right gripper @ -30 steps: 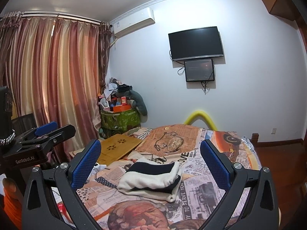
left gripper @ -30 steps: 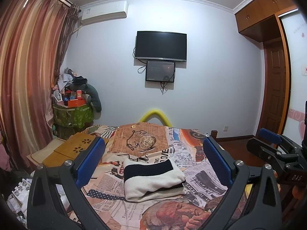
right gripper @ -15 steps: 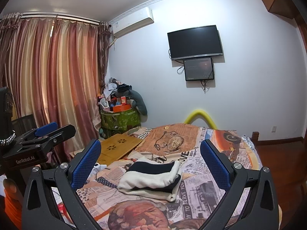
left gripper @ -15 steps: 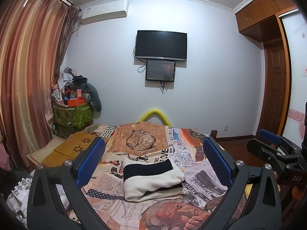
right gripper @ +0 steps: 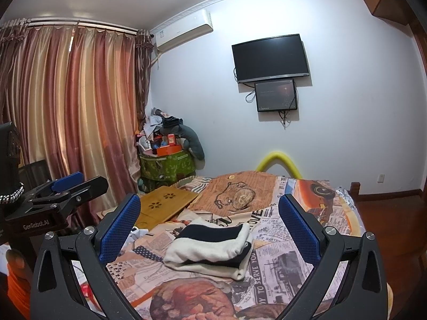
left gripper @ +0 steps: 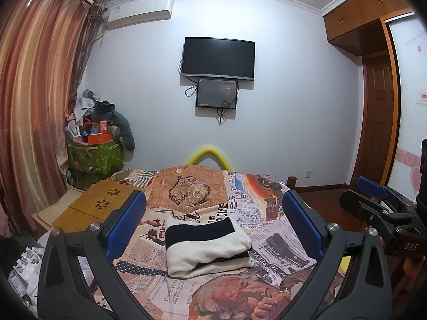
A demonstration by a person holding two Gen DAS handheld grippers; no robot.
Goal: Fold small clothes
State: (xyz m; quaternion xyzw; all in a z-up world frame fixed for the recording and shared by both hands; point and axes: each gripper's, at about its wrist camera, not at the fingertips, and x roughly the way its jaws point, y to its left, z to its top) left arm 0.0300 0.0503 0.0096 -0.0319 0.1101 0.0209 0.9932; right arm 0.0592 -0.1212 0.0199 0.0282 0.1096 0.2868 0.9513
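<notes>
- My left hand-held gripper [left gripper: 213, 226] hangs released above the bed [left gripper: 269, 250], grasping nothing.
- The folded sweater [left gripper: 205, 248] lies on the bed, between and beyond both pairs of fingers.
- My right hand-held gripper [right gripper: 210, 229] is spread wide too, empty.

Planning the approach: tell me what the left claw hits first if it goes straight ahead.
Probably the folded black-and-white garment on the bed; it lies between the open left claw fingers, though depth is unclear.
</notes>
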